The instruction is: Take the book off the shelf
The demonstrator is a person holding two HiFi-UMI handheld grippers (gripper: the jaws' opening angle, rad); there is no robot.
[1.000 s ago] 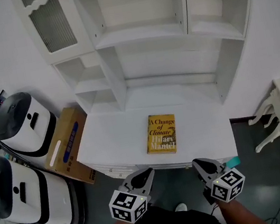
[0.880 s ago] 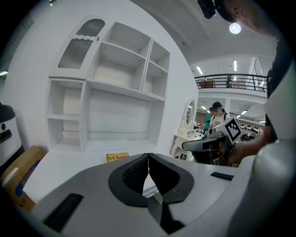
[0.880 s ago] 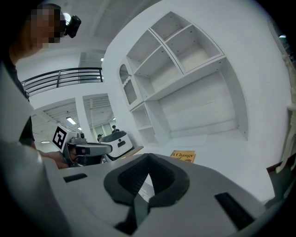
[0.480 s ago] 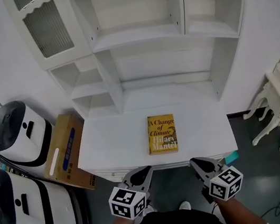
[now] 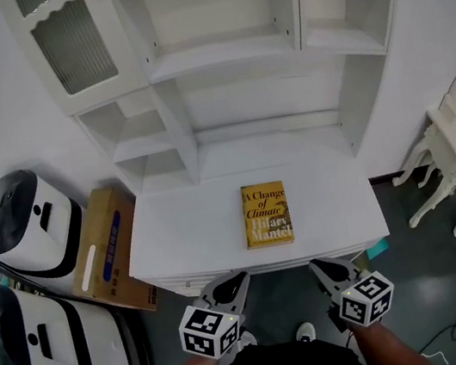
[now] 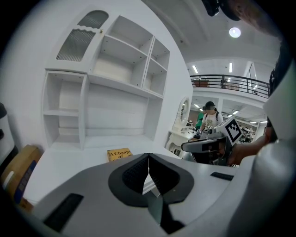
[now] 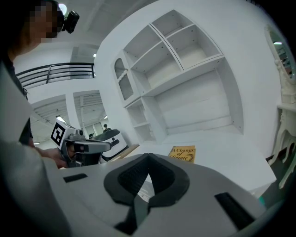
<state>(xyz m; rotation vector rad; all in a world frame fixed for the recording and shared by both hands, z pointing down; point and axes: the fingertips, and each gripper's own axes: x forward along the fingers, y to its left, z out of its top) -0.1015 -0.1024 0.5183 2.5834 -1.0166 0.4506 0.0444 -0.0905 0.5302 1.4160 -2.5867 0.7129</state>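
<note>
Well ahead of right hand-held gripper (image 5: pixel 320 267), book (image 5: pixel 266 213).

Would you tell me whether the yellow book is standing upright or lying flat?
Lying flat: the book rests cover-up on the white desktop.

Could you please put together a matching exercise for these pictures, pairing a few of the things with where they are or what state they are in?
Things:
1. yellow book
2. cardboard box
3. right gripper
4. ribbed cabinet door

Places or states:
A. jaws together, holding nothing
B. top left of the white shelf unit
C. lying flat, cover up, on the white desktop
D. left of the desktop, beside a white machine

Pairs: 1-C, 2-D, 3-A, 4-B.
</note>
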